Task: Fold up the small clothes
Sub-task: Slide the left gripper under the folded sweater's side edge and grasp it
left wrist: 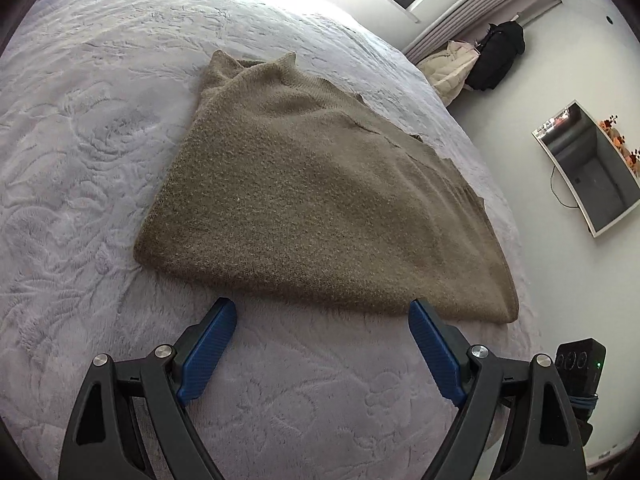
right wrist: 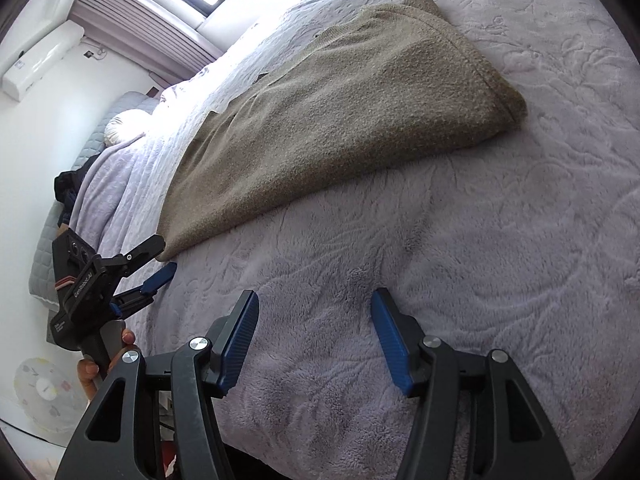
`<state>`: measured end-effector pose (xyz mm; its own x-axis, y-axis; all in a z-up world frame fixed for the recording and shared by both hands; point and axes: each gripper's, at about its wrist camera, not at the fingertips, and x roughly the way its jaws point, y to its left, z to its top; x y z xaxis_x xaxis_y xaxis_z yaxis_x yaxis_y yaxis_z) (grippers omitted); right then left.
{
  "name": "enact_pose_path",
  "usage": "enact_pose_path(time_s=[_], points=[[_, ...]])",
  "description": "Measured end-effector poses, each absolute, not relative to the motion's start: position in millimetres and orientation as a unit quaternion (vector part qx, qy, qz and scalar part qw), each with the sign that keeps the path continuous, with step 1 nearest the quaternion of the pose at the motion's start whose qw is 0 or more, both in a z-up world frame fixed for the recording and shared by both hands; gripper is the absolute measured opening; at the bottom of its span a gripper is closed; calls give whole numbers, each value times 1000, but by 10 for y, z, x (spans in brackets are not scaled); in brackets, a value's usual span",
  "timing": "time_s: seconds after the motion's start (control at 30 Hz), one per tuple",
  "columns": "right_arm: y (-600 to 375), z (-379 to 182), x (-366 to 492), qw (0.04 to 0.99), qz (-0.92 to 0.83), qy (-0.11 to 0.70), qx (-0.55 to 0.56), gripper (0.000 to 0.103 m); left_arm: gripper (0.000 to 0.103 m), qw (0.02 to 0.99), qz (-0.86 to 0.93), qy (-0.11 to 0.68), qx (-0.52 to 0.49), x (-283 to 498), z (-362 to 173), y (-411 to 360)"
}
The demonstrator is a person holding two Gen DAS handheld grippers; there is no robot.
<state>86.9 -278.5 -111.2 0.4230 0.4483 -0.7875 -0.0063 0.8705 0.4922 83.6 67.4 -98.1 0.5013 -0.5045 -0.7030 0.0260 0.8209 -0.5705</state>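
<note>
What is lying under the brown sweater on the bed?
The brown sweater lies flat, already partly folded, directly on the lilac embossed blanket. Nothing else shows at its edges. Whether anything is between its layers or beneath it is hidden by the knit.

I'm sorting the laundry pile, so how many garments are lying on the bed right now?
1: a tan knit sweater lies partly folded on the lavender bedspread, ahead of both open grippers. Nothing else shows on the bed, though its far side is out of view.
</note>
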Motion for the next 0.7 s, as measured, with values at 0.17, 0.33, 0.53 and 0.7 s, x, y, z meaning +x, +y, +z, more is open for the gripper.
enact_pose_path(time_s=[0.17, 0.33, 0.53, 0.7], points=[[-2768, -1126, 884, 817, 140, 519, 211, 64, 88, 822, -156, 470, -281, 922, -988, 731], [-2714, -1117, 888, 820, 138, 520, 197, 65, 88, 822, -151, 471, -282, 972, -1016, 706], [-2696, -1124, 901, 819, 140, 522, 196, 67, 88, 824, -149, 469, -279, 1086, -1017, 655], [-2689, -1131, 898, 820, 140, 520, 193, 67, 88, 829, -141, 460, -286, 1271, -1041, 611]])
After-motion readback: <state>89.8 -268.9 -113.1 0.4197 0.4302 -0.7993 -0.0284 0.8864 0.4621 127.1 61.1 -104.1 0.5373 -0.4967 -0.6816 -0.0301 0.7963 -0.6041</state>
